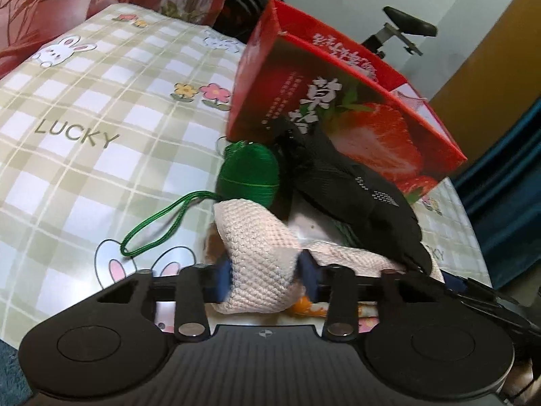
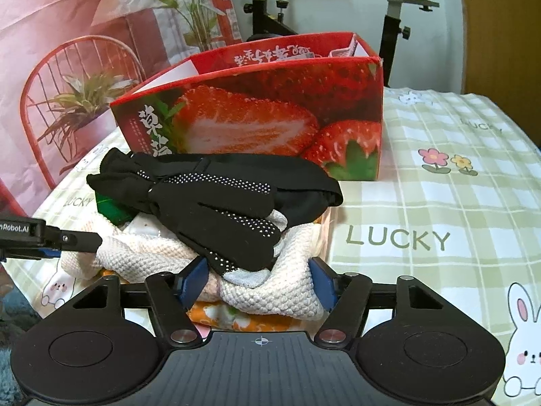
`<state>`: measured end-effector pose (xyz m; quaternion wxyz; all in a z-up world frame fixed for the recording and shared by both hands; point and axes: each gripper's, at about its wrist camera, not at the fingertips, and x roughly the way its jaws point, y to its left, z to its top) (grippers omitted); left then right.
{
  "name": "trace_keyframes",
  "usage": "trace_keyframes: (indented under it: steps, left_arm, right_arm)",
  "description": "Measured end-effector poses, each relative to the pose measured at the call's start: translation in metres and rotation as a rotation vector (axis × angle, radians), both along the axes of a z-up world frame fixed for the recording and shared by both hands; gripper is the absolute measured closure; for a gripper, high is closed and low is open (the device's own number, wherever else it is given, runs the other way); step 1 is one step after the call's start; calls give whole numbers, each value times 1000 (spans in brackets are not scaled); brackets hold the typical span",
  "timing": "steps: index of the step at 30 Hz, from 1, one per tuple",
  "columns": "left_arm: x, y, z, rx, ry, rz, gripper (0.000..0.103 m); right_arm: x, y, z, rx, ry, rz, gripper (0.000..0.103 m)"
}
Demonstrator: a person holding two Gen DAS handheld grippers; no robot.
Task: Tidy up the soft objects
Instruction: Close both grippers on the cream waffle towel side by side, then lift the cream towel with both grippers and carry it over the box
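A pile of soft things lies on the checked bedcover in front of a red strawberry box. A pale pink knitted cloth lies under a black dotted glove. A green thread-wrapped charm with a cord loop sits at the pile's far side. My left gripper is shut on one end of the pink cloth. My right gripper is shut on the other end. The left gripper's finger shows at the left of the right wrist view.
An orange patterned cloth lies under the pile. The bedcover spreads to the right of the box. An exercise bike stands behind the bed. A red printed backdrop hangs at the left.
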<state>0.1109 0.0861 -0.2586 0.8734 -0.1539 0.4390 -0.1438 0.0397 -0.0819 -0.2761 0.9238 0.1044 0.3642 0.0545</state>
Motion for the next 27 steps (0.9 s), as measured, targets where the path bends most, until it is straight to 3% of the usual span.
trace_keyframes:
  steps: [4,9,13,23,27]
  left_arm:
    - [-7,-8,6,48,-44,-22,77]
    - [-10,-8,8,61,-55,-26,77]
    - [-10,-8,7,67,-53,-23,77]
    - [-9,-6,2,56,-34,-16,77]
    - [-11,-8,5,61,-47,-21,79]
  right_arm:
    - [-4,1,6,20,-11,8,53]
    - [-11,-6,15,60,-41,-2,58]
    - [-11,-9,16,60,-25,-11,68]
    - [-8,-8,4,38,45,-18,68]
    - [-9,-5,8,26,30,-4,75]
